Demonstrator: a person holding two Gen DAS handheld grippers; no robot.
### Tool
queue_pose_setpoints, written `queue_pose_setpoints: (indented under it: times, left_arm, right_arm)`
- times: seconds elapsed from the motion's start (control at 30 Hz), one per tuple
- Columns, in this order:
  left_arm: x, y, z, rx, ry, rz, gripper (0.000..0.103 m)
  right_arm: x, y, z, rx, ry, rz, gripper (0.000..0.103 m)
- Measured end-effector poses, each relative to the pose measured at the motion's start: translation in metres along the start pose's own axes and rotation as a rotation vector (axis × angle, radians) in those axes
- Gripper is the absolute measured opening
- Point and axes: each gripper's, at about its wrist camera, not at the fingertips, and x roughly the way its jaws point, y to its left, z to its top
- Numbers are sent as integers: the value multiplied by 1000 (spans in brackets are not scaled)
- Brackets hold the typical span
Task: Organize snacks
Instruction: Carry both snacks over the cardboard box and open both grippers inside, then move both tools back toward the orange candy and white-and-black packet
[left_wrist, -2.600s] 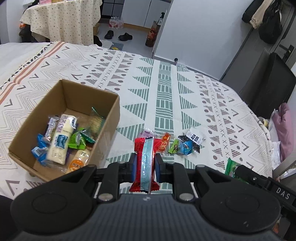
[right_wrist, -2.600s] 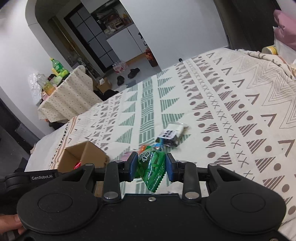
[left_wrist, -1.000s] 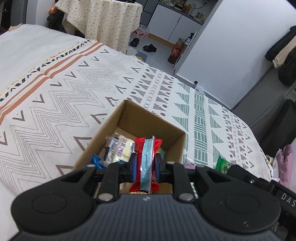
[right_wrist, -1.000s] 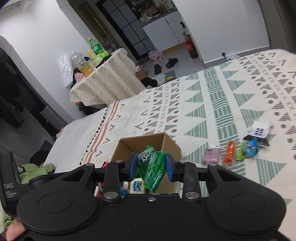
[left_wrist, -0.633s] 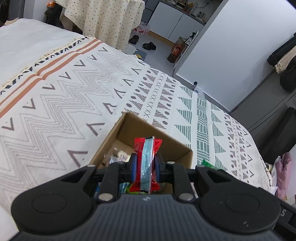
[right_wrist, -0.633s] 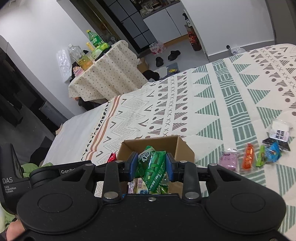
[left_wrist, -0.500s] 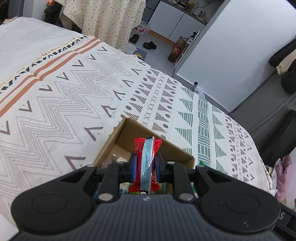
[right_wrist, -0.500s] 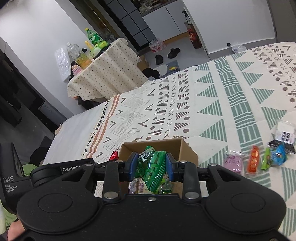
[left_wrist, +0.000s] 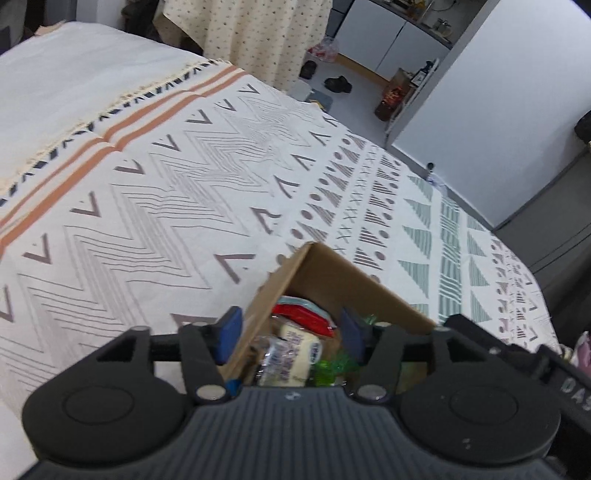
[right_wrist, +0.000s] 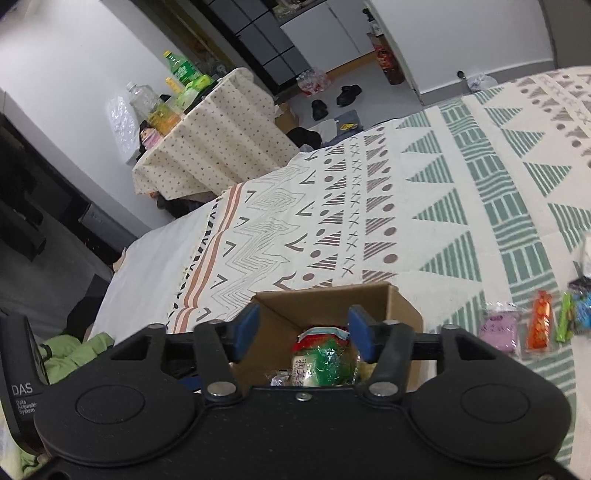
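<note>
The cardboard box (left_wrist: 334, 275) sits on the patterned bedspread (left_wrist: 155, 206), open at the top, and it is the mark for everything else here. Inside it lie several snacks: a red packet (left_wrist: 303, 316) toward the far wall, a pale cream packet (left_wrist: 295, 350) nearer the camera, and a green packet (left_wrist: 332, 367) beside that one. From the right wrist view the same box (right_wrist: 400, 306) shows the red packet (right_wrist: 319, 341) with the green packet (right_wrist: 327, 363) lying over it; the picture is smeared there, so the exact overlap is hard to judge.

The left gripper (left_wrist: 290, 328) hangs just above the box with its jaws opening, blue pads apart, one outside the box's near-left wall and one over its inside. Nothing is pressed between them; the red packet lies below, free of the pads. The right gripper (right_wrist: 303, 325) also hangs over the box, jaws opening, pads well apart, and the green packet sits beneath them untouched.

To the right of the box, on the bedspread, lies a row of loose snacks: a pink packet (right_wrist: 500, 330), an orange packet (right_wrist: 539, 321), a small green stick (right_wrist: 565, 321) and a blue packet (right_wrist: 583, 312) at the frame edge.

Beyond the box, past the bed, stands a table under a dotted cloth (right_wrist: 214, 147) with bottles (right_wrist: 181, 70) on it.
</note>
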Motion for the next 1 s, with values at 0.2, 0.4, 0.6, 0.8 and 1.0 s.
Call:
queue_pose_setpoints:
  times: [0.2, 0.4, 0.6, 0.8, 1.0]
  left_arm:
    - [-10, -7, -9, -7, -21, 60, 84]
    - [-26, -29, -22, 35, -3, 58, 85]
    - [-48, -44, -42, 47, -13, 42, 92]
    - [-67, -57, -59, 73, -28, 9, 101]
    - [-83, -72, -75, 103, -43, -17, 103]
  right_arm:
    - [-26, -18, -8, 27, -13, -24, 66]
    - [-68, -34, -12, 26, -65, -56, 77]
    - [-106, -47, -15, 15, -108, -71, 87]
    - [-132, -54, -19, 2, -146, -77, 101]
    - [-157, -63, -24, -8, -165, -85, 103]
